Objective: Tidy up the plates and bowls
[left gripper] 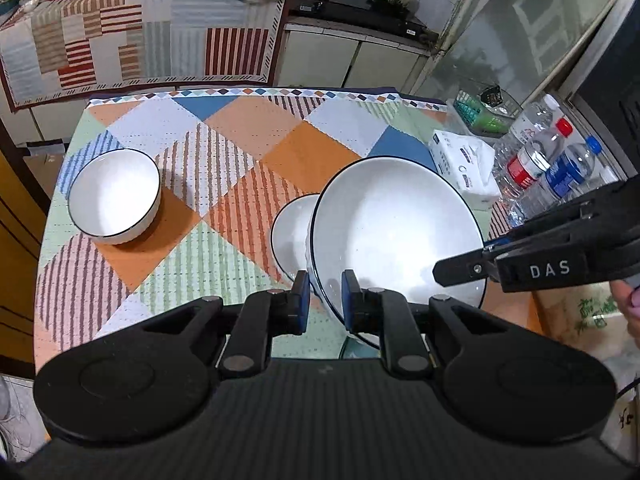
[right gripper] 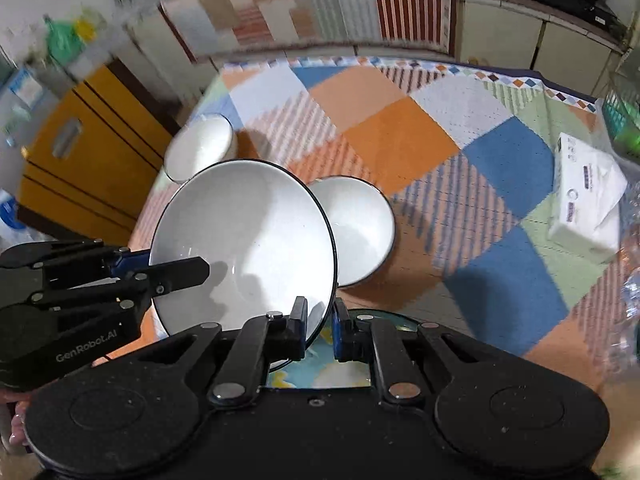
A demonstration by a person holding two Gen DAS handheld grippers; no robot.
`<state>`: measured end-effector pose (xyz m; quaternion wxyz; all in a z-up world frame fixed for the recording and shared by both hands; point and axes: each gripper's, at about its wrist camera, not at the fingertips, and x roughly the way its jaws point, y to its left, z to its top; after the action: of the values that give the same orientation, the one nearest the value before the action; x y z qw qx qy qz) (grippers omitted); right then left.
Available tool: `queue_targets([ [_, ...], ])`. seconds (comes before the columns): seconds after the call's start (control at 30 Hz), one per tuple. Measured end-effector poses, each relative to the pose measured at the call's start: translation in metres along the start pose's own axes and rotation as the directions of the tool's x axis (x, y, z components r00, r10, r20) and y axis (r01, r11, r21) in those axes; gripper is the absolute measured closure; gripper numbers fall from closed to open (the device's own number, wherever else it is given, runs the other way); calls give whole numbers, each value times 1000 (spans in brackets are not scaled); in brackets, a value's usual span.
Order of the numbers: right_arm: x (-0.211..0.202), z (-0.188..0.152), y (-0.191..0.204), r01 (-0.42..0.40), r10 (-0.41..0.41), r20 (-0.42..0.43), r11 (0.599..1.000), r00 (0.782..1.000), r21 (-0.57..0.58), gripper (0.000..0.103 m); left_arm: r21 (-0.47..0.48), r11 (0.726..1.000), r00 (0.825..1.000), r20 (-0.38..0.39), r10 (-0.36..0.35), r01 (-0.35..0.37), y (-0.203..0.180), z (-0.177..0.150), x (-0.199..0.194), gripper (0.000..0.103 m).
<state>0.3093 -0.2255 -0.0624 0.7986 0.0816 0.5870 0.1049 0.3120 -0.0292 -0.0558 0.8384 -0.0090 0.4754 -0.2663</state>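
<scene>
A large white bowl with a dark rim [left gripper: 396,236] [right gripper: 244,240] is held tilted above the table by both grippers. My left gripper [left gripper: 326,300] is shut on its near rim; it also shows in the right wrist view [right gripper: 160,270] at the bowl's left edge. My right gripper [right gripper: 320,328] is shut on the rim too, and shows in the left wrist view [left gripper: 480,260] at the bowl's right edge. A smaller white bowl [left gripper: 290,236] [right gripper: 360,228] sits on the table just behind it. Another white bowl [left gripper: 114,192] [right gripper: 200,148] sits at the table's left.
The table [left gripper: 248,152] wears a patchwork cloth. A tissue pack [left gripper: 466,168] [right gripper: 584,192] and several water bottles [left gripper: 548,164] stand at the right edge. A patterned plate [right gripper: 332,372] lies under my right gripper. A yellow cabinet [right gripper: 88,152] stands left of the table.
</scene>
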Motion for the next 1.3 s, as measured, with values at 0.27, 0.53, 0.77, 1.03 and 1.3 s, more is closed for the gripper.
queue_targets([
  [0.27,33,22,-5,22,-26,-47,997,999,-68,86,-16,997,996,-49,70,-71,9,14,42,88],
  [0.53,72,25,-18,32,-31,10,995,999,-93,86,-21,994,982,-161,100,-105,16,26,94,88],
  [0.77,86,36,-16,101,-101,8,982,995,-161,87,68,985,965,-199,171,-161,5,29,114,88],
  [1.03,96,39,-12,159,-165,-5,961,986,-227,86,80,983,960,-214,182,-168,6,27,125,89],
  [1.3,99,35,-2,257,-250,64,903,966,-345,82,86,982,964,-197,180,-166,6,27,125,89],
])
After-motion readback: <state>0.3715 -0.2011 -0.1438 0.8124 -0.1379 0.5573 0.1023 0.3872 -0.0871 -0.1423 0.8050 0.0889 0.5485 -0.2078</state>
